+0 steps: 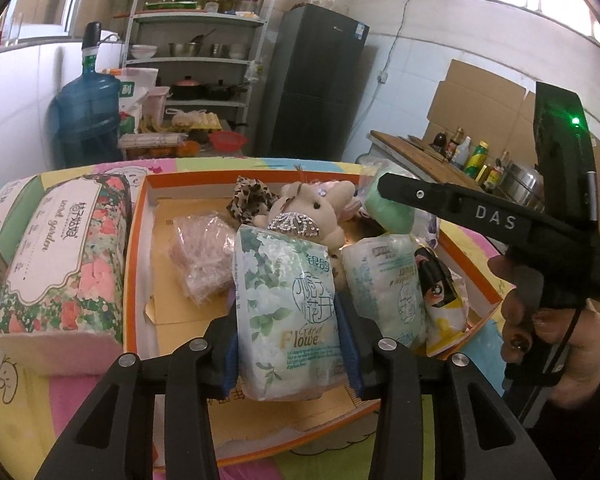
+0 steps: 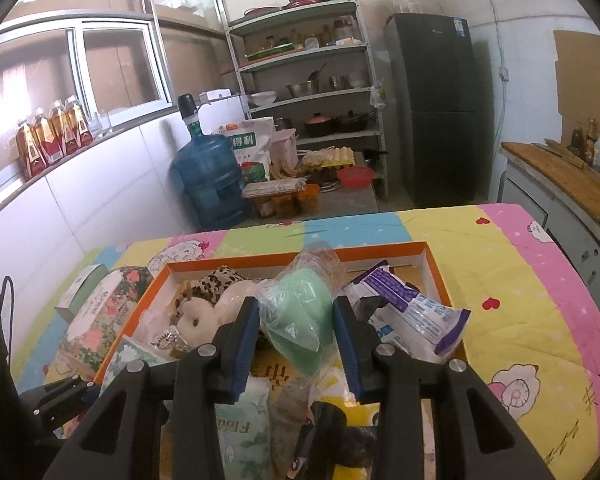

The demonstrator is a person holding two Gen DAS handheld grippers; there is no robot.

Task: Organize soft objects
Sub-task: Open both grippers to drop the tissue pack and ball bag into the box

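Note:
An orange-rimmed cardboard box (image 1: 138, 240) lies on the colourful tablecloth. My left gripper (image 1: 290, 312) is shut on a white-and-green floral tissue pack (image 1: 286, 304), held upright over the box. A beige plush rabbit (image 1: 308, 216), a leopard-print cloth (image 1: 248, 198), a clear-wrapped pinkish bundle (image 1: 200, 256) and a second tissue pack (image 1: 384, 292) lie in the box. My right gripper (image 2: 296, 320) is shut on a green soft item in a clear bag (image 2: 300, 312), above the box (image 2: 436, 276). A purple-and-white packet (image 2: 408, 308) lies right of it.
A large floral tissue block (image 1: 64, 256) stands on the table left of the box, also in the right wrist view (image 2: 100, 316). A water jug (image 2: 210, 180), shelves (image 2: 312, 92) and a dark fridge (image 2: 440, 112) stand beyond the table. A counter with bottles (image 1: 460, 156) is at the right.

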